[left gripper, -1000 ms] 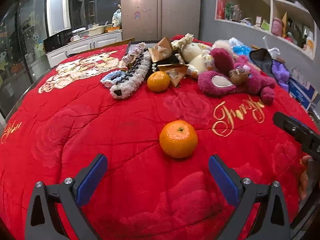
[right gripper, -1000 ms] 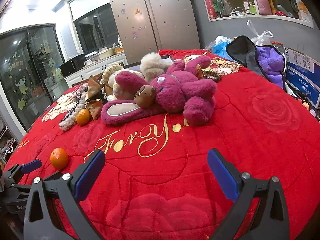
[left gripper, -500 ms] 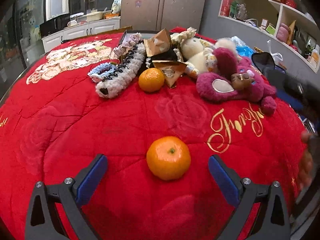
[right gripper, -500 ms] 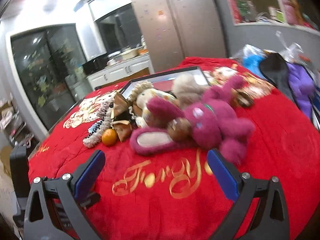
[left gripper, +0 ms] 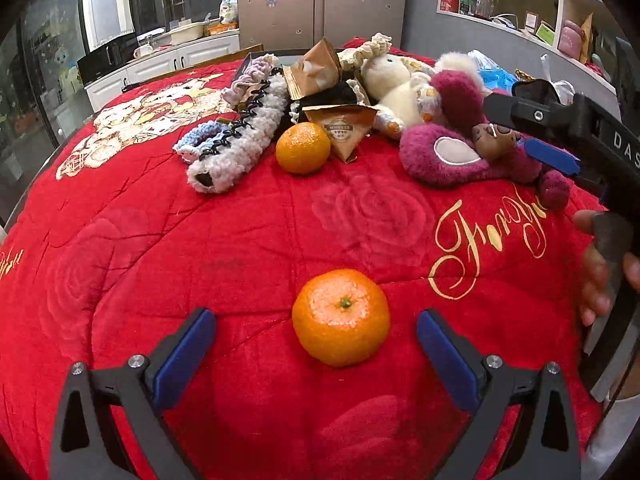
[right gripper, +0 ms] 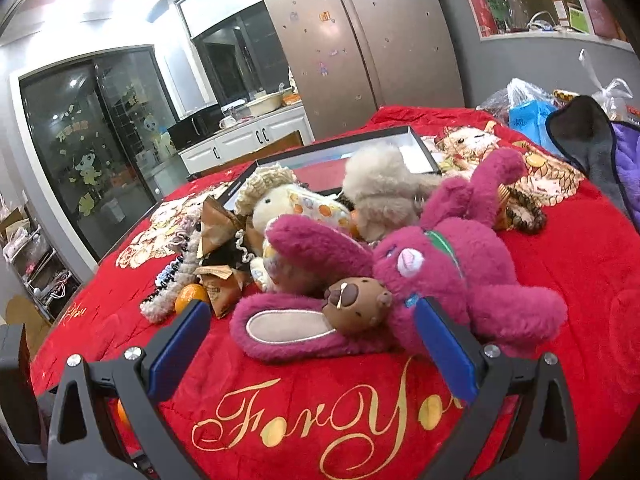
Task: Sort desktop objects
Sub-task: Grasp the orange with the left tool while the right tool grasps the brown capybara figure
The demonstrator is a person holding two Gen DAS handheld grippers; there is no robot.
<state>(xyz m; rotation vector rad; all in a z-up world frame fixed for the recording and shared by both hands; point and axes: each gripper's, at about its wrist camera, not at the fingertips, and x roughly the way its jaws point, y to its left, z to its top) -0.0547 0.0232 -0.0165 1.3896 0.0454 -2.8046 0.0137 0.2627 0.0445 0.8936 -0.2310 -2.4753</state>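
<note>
The left gripper (left gripper: 316, 350) held its jaws wide apart around a dimpled tangerine (left gripper: 341, 317) that lay on the red quilted worktop (left gripper: 200, 248), nearer between the blue pads than 1 second before. The right gripper (right gripper: 312, 344), jaws likewise apart and empty, had closed in on the magenta plush bear (right gripper: 424, 276), its brown nose now between them. A 2nd tangerine (left gripper: 303, 147) lay beside a crocheted band (left gripper: 240, 140).

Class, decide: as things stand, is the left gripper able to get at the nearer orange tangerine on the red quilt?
Probably yes. The left gripper is open, its blue-padded jaws either side of the nearer orange tangerine, which sits alone on the red quilt, clear of the toy pile. Nothing lies between.
</note>
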